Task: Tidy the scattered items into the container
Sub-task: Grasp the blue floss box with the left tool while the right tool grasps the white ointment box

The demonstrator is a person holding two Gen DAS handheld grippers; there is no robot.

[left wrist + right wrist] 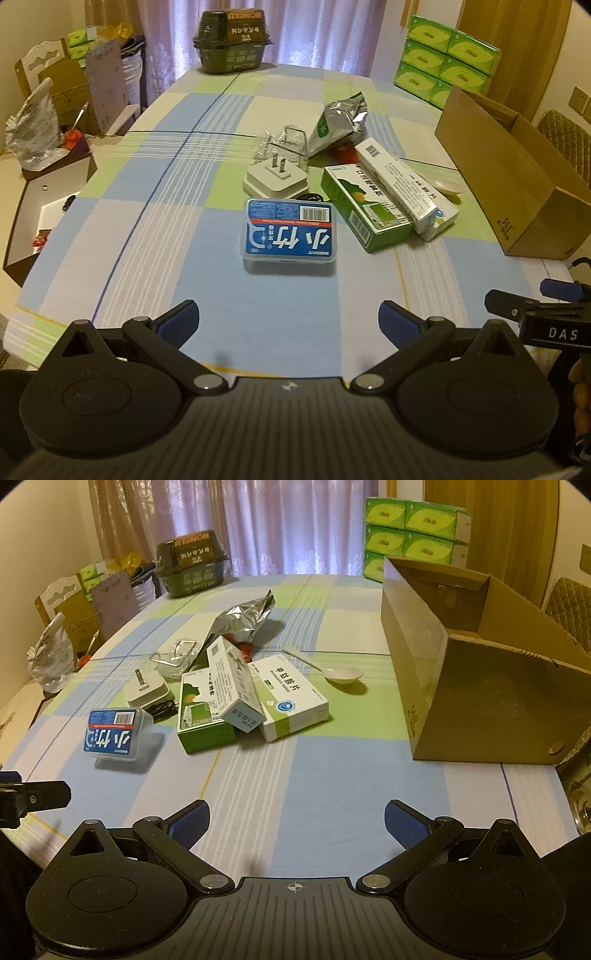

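A blue-labelled clear plastic box lies on the checked tablecloth straight ahead of my open left gripper. Behind it sit a white plug adapter, a green medicine box, a white carton leaning on it, another white box, a silver foil bag, a white spoon and a clear clip holder. The open cardboard box stands at the right. My right gripper is open over bare cloth.
A dark food tub sits at the table's far end. Green tissue packs are stacked behind the cardboard box. Chairs, bags and cartons crowd the floor left of the table. A padded chair is at the right.
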